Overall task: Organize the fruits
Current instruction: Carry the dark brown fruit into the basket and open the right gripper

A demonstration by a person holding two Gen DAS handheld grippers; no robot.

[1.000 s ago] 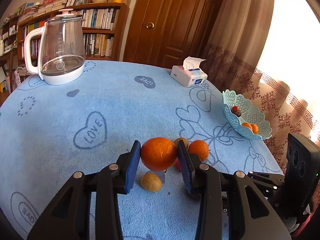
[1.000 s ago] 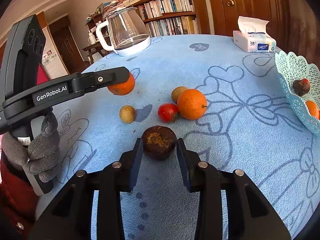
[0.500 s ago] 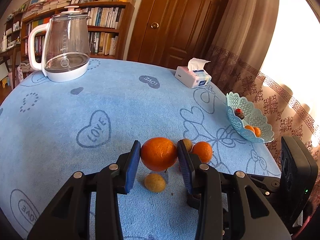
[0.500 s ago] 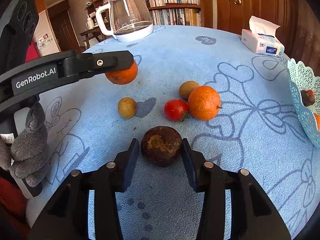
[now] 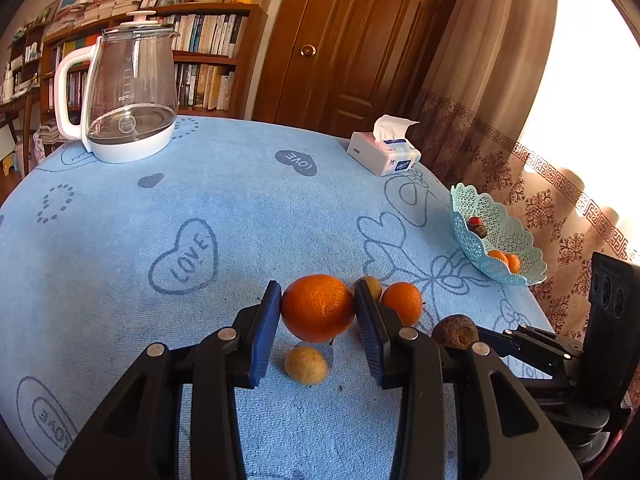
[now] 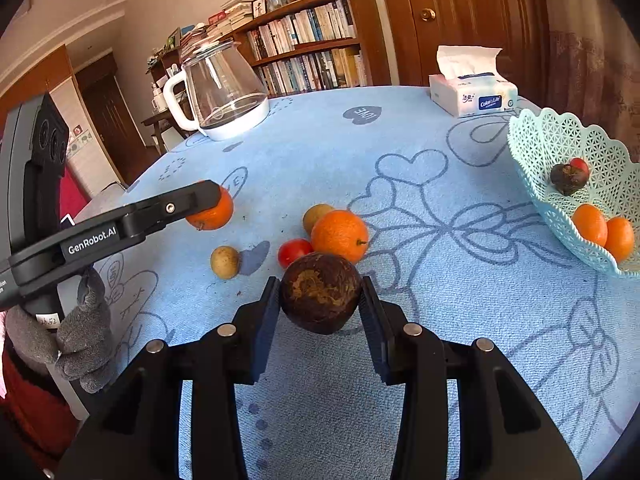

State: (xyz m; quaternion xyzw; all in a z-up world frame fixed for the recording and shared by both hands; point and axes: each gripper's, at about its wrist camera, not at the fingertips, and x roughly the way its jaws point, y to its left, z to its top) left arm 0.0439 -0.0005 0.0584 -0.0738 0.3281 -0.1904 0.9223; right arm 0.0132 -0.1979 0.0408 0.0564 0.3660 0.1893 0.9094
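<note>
My left gripper (image 5: 317,300) is shut on a large orange (image 5: 316,312), held above the blue tablecloth (image 5: 240,208); the right wrist view shows the same orange (image 6: 214,216) at the left. My right gripper (image 6: 320,294) is shut on a dark brown round fruit (image 6: 320,292), just off the cloth; this brown fruit (image 5: 456,332) also shows at the lower right of the left wrist view. On the cloth lie another orange (image 6: 339,235), a red tomato (image 6: 295,252) and two small tan fruits (image 6: 225,262). A pale green lattice basket (image 6: 536,136) at the right holds two small oranges, a dark fruit and a red one.
A glass kettle (image 5: 128,92) on a white base stands at the far left, a tissue box (image 5: 384,152) at the far right. The basket (image 5: 508,232) sits near the table's right edge, by the curtain. A gloved hand (image 6: 80,344) holds the left gripper's handle.
My right gripper has closed onto the brown fruit and raised it off the cloth. The left gripper still holds its orange in the same place.
</note>
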